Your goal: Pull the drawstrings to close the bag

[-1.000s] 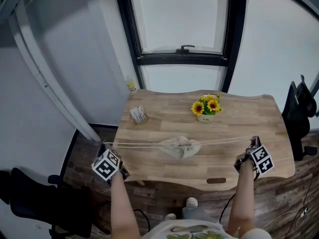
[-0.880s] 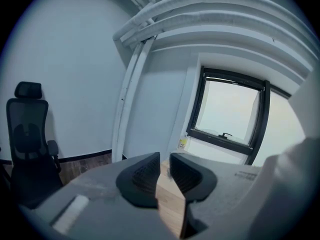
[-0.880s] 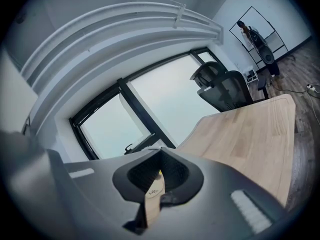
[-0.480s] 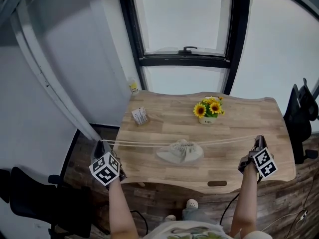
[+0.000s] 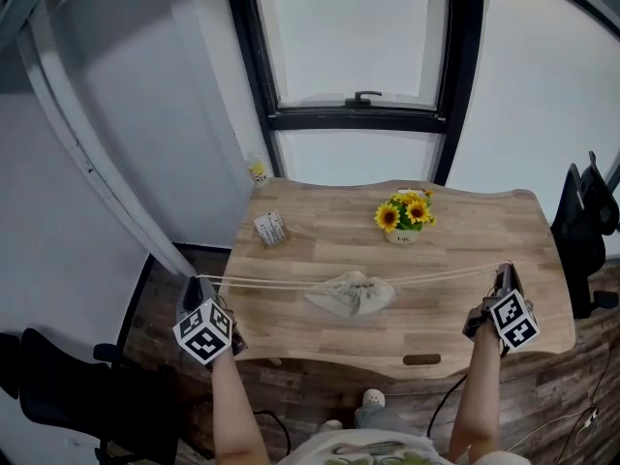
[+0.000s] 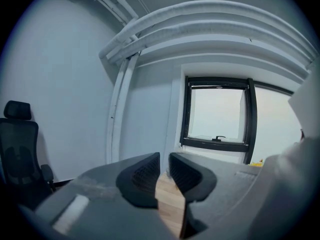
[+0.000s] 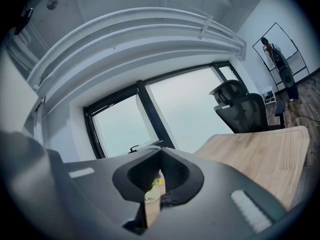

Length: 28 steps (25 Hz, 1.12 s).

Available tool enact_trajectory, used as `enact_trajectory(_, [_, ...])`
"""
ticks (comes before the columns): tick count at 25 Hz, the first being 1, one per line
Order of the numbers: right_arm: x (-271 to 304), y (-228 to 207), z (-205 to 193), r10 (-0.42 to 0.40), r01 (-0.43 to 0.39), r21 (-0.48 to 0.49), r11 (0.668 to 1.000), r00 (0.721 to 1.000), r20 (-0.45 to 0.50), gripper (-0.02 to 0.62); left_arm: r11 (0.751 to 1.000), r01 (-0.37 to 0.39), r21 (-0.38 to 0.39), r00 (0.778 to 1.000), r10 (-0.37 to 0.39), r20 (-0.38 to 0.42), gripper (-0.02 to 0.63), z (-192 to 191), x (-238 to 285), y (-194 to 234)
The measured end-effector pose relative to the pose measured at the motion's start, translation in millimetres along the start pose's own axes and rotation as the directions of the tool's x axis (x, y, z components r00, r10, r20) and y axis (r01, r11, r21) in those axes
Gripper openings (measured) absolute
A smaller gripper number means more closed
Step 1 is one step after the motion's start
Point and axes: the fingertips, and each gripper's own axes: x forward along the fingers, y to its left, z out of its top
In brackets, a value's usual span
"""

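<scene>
Gripping the taut drawstrings [image 5: 262, 283] either side of the bag [image 5: 351, 294], left gripper [image 5: 199, 282] jaws nearly closed, right gripper [image 5: 504, 270] jaws fully closed, both were judged to need an even, opposed outward pull.

Right gripper [image 7: 160, 151]: your jaws are closed, tips meeting.
Below your tips: a narrow slit shows yellow flowers [image 7: 155, 182] in a pale pot.
Table [image 7: 260, 156]: light wood, spreading to your right.
Chair [image 7: 245, 111]: dark, past the table's far edge.
Window [image 7: 122, 129]: black-framed, straight ahead of you.
</scene>
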Motion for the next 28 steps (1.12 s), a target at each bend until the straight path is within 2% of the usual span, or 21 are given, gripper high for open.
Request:
enact_trajectory(8, [5.3,2.7,-3.8,-0.003,0.002,-0.066,0.998,1.000,-0.016,0.002,0.999,-0.019,0.030,1.000,0.019,-0.003,0.071,-1.0,4.6,2.0])
enact_trajectory(28, [15.5,-0.4,2.4,-0.006,0.004,-0.059,0.998,1.000,-0.020,0.002,1.000,-0.015,0.012,1.000,0.015,-0.004,0.071,0.6,13.0,-9.9])
